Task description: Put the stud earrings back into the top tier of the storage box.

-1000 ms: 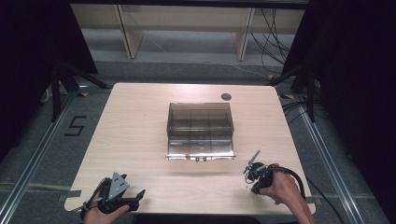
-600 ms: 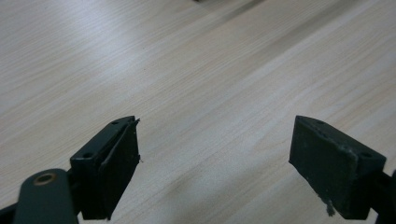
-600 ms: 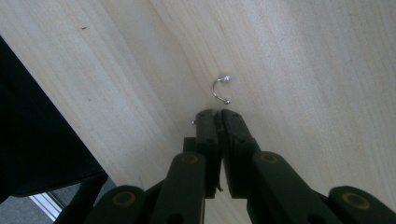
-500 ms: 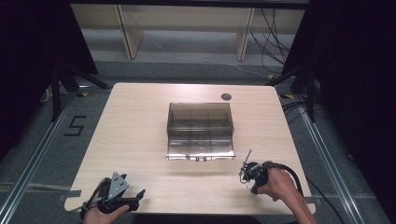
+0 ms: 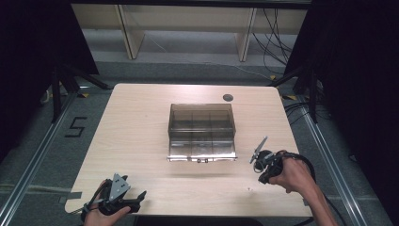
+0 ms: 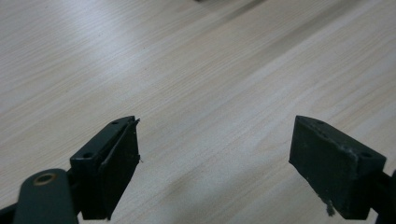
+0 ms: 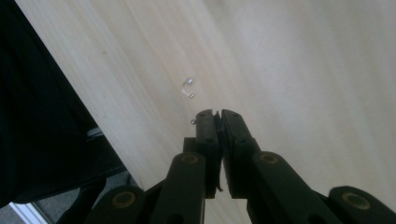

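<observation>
A smoky clear plastic compartment box [image 5: 201, 132] sits at the table's middle, its lid shut and a latch on its near side. My right gripper [image 5: 261, 179] hovers to the right of the box's near corner, held in a hand, jaws shut and tilted down at the table. In the right gripper view the right gripper [image 7: 216, 114] is shut just short of some tiny metal bits [image 7: 188, 88] on the wood. I see nothing between its pads. My left gripper [image 5: 137, 199] rests at the front left edge. Its jaws stand wide open over bare wood in the left gripper view [image 6: 215, 144].
A small dark round disc [image 5: 227, 97] lies near the table's [image 5: 131, 136] far edge, behind the box. A tiny speck [image 5: 249, 189] lies on the wood near the front edge, below the right hand. Cables trail on the floor at the right.
The right hand has shifted a little and turned its gripper, raising the grey plate. The left gripper has stayed put.
</observation>
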Demonstrator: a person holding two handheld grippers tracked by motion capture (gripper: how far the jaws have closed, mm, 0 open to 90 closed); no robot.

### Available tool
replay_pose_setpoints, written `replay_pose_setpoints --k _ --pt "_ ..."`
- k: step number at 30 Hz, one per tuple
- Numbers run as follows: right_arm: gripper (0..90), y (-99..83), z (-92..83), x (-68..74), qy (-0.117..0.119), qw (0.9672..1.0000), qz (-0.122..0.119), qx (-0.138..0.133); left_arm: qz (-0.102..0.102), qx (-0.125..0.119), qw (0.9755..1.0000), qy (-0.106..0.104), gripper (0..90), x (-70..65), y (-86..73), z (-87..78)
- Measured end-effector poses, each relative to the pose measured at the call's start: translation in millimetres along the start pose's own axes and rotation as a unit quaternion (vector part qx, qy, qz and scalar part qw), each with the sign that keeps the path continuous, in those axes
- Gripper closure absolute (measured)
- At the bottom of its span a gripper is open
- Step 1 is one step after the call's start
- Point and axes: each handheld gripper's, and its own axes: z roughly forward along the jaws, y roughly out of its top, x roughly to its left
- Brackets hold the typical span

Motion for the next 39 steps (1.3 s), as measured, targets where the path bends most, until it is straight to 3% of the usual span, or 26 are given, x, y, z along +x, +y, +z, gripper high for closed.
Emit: replay_pose_setpoints --k 7,12,13,15,16,17,22,27,29,30,33,34,35,39 --pt "86.8 18.8 -39.9 -12.0 -0.018 0.9991 -0.012 -0.036 -0.001 0.001 1.0 -0.004 15.4 0.0 0.1 0.3" --pt "86.8 39.7 -56.4 -11.5 -0.02 0.9987 -0.018 -0.044 0.002 -0.001 1.0 -0.001 15.4 0.2 0.1 0.1" --pt "86.8 43.5 -57.2 -12.6 -0.02 0.9981 -0.032 -0.049 -0.002 0.0 1.0 -0.003 15.4 -0.1 0.0 0.4" --pt "86.8 53.1 -60.5 -10.8 -0.016 0.9979 -0.038 -0.051 -0.003 -0.004 1.0 -0.003 15.4 -0.5 0.0 0.0" --pt "86.8 59.7 -61.2 -12.0 -0.018 0.9966 -0.056 -0.058 -0.004 -0.005 1.0 -0.002 15.4 -0.7 0.1 0.0" --pt "86.8 63.0 -62.0 -9.4 -0.015 0.9979 -0.038 -0.05 -0.001 -0.002 1.0 -0.001 15.4 -0.3 0.0 0.1" --pt "86.8 86.8 -60.8 -11.1 -0.009 0.997 -0.059 -0.05 0.004 -0.003 1.0 0.001 15.3 0.7 0.4 -0.2" --pt "86.8 108.0 -56.5 -10.5 -0.004 0.9971 -0.058 -0.048 0.004 -0.005 1.0 -0.002 15.4 0.5 0.5 -0.2" --pt "86.8 113.5 -55.0 -10.3 -0.004 0.9977 -0.052 -0.042 0.02 0.01 0.9997 -0.004 15.4 2.6 0.8 -2.3" --pt "86.8 116.3 -54.2 -10.9 -0.003 0.9977 -0.053 -0.043 -0.001 -0.003 1.0 -0.004 15.3 0.1 0.1 0.0" --pt "86.7 123.9 -52.5 -13.9 -0.003 0.9973 -0.057 -0.047 0.001 -0.005 1.0 -0.004 15.4 0.1 0.4 -0.2" --pt "86.7 126.5 -51.0 -17.4 -0.008 0.9964 -0.072 -0.043 -0.006 -0.005 1.0 -0.006 15.3 -0.4 0.2 0.2" --pt "86.8 128.0 -51.1 -16.2 -0.011 0.9975 -0.059 -0.036 0.0 -0.005 1.0 -0.005 15.4 0.3 0.4 -0.3" --pt "86.7 137.5 -44.4 -21.4 -0.003 0.9972 -0.066 -0.034 0.002 -0.005 1.0 -0.003 15.4 0.4 0.7 -1.0"
